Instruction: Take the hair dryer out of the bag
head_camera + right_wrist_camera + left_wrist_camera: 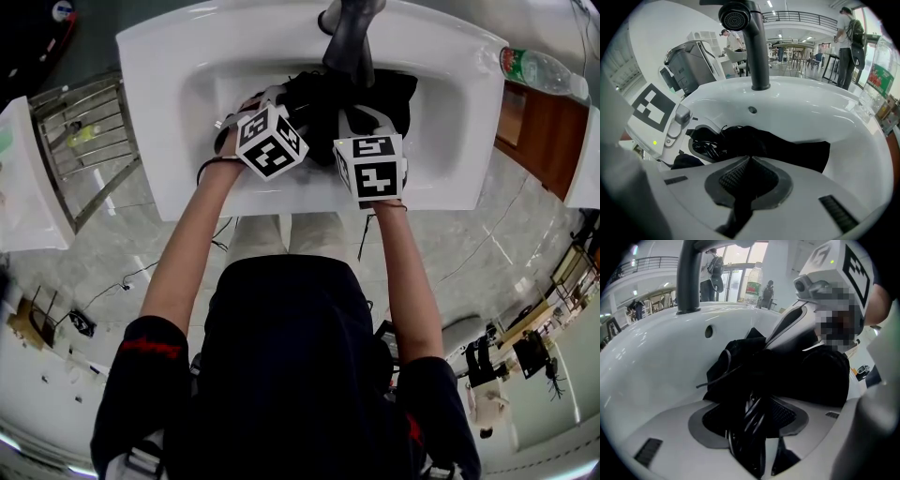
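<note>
Two claws, left claw [750, 425] spread, right claw [747, 180] pinching one bag [797, 150]

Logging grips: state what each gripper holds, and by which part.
Right gripper pinches a fold of the black bag. Left gripper: open around a coiled cord, gripping nothing.

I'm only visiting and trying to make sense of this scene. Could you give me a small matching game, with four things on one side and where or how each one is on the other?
Things:
1. black bag
2. faucet
3. bottle with green label
4. right gripper

Places or states:
A. upright beside the sink
B. jaws shut on black fabric
C. lying in the basin
D. rising from the sink's back rim

Pairs: 1-C, 2-D, 3-A, 4-B.
</note>
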Demonstrator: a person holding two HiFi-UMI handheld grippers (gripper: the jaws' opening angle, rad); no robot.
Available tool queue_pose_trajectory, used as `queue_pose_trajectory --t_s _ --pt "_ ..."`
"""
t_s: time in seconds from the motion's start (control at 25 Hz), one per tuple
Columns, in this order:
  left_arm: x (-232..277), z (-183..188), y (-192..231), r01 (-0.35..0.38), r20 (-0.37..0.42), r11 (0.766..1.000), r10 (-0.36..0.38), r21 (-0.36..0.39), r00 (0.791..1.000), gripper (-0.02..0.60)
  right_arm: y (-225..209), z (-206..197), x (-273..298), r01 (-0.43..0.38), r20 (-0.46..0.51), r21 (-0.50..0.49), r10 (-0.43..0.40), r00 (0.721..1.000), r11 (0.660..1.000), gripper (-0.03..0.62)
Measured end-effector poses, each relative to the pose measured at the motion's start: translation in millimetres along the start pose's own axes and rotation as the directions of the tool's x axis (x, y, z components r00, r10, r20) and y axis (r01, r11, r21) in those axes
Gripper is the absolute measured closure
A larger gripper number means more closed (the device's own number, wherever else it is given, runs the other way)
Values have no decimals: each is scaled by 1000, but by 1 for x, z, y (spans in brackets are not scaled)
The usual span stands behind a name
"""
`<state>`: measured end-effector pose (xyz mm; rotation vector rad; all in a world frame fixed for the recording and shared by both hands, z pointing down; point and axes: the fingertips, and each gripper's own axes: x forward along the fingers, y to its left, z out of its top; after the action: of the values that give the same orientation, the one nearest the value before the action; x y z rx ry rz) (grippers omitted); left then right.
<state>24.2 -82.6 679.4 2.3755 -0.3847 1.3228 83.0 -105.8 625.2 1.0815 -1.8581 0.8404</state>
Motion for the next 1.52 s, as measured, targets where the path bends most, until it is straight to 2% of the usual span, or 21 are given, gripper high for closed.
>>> queue_pose_trajectory --t_s 0.32,0.92,1.52 --pt "6 -7 0 6 -50 999 -4 36 999 344 1 1 0 -6 3 8 6 1000 1000 557" --pt "5 -4 -1 -19 -42 998 21 61 999 353 -1 1 -1 -8 4 17 8 1000 1000 556" --pt "-3 -7 -1 -16 -42 999 17 45 999 357 3 0 -3 -17 3 22 17 1000 1000 556"
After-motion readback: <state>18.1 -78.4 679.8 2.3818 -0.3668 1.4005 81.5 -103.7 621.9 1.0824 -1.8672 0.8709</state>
